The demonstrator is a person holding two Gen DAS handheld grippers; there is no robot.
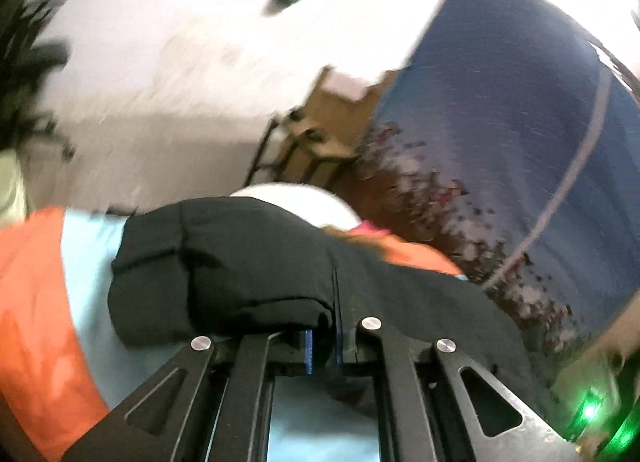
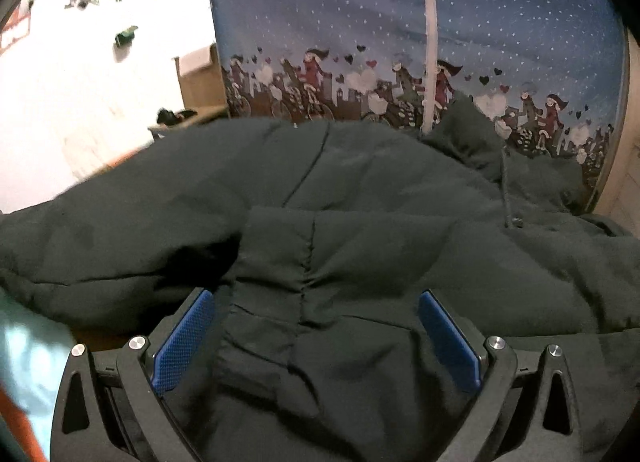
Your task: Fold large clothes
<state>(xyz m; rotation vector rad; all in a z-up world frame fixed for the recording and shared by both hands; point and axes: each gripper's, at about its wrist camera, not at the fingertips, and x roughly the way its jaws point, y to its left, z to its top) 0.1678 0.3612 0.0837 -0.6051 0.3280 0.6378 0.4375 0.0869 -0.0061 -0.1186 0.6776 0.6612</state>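
A large black padded jacket point(image 2: 360, 181) lies spread across the surface in the right wrist view. My right gripper point(image 2: 316, 296) stands open over it. A folded, stitched part of the jacket sits between its blue pads point(image 2: 184, 342), which do not press on it. In the blurred left wrist view, my left gripper point(image 1: 323, 326) is shut, with a bunched edge of the black jacket point(image 1: 224, 262) pinched between its narrow blue pads point(image 1: 308, 350) and lifted off the bedding.
An orange and light-blue cover point(image 1: 36, 302) lies under the jacket. A dark blue dotted cloth printed with cartoon figures point(image 2: 400, 21) hangs right behind it. A wooden box point(image 2: 200, 77) stands by the white wall. A white rounded thing point(image 1: 296, 197) shows past the jacket.
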